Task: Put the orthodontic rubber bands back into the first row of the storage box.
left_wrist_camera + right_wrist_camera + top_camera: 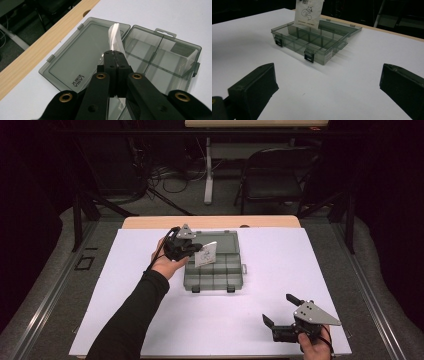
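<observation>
Smoky grey plastic forms the one organizer box (214, 270), lid laid open flat. One white packet (115, 37) is pinched between the closed jaws of the left gripper (192, 249), its free end hanging beyond the fingertips, above the compartments. Placing appears to be in hand; next, lowering into one compartment and letting go would be needed. The right gripper (280, 312) is held agape, well apart, nothing between its jaws.
</observation>
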The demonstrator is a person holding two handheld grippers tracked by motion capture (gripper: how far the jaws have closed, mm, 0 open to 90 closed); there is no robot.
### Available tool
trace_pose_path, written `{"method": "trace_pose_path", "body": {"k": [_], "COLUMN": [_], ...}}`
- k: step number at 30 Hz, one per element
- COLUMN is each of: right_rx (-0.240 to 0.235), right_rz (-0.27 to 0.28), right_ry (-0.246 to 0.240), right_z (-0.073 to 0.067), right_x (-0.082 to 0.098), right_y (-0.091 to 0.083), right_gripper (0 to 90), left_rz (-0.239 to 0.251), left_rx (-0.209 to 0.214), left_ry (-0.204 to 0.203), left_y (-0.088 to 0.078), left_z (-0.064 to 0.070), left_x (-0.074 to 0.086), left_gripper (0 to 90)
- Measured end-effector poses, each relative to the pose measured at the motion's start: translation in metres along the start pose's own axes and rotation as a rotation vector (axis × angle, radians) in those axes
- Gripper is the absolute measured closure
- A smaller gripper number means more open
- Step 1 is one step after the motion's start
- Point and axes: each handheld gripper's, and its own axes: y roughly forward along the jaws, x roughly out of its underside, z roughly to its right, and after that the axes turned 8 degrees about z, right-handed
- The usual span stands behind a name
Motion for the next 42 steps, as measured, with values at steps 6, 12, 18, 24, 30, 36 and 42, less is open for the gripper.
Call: {"method": "trace_pose_path", "body": {"k": [6,12,18,24,30,36,42], "right_rx": [0.0,-0.004,-0.004,-0.004,-0.003,-0.003,-0.005], "right_rz": [0.002,-0.001,-0.006,-0.003,0.001,0.001,0.001], "right_ry": [0.002,-0.002,-0.002,-0.002,0.0,0.0,-0.001], "right_z": [0.0,0.0,-0.001,0.0,-0.001,-0.001,-0.001], "right_x": [0.0,0.0,0.0,0.0,0.0,0.0,0.0], "right_y": [0.001,0.001,0.001,0.0,0.001,0.001,0.001], "right_gripper": [0.3,0.3,0.3,0.3,0.4,0.3,0.4], "left_rz": [-0.009,-0.023,-0.041,-0.068,-0.071,-0.074,-0.079], "left_rx": [0.003,0.007,0.019,0.031,0.021,0.012,-0.01], "left_ry": [0.0,0.0,-0.004,-0.006,-0.013,-0.029,-0.057], "left_y": [0.006,0.011,0.016,0.021,0.022,0.022,0.022], "left_z": [-0.001,-0.001,0.001,0.005,0.005,0.004,0.001], "left_x": [0.002,0.004,0.006,0.009,0.01,0.012,0.015], "left_gripper": [90.0,90.0,90.0,90.0,90.0,90.0,81.2]}}
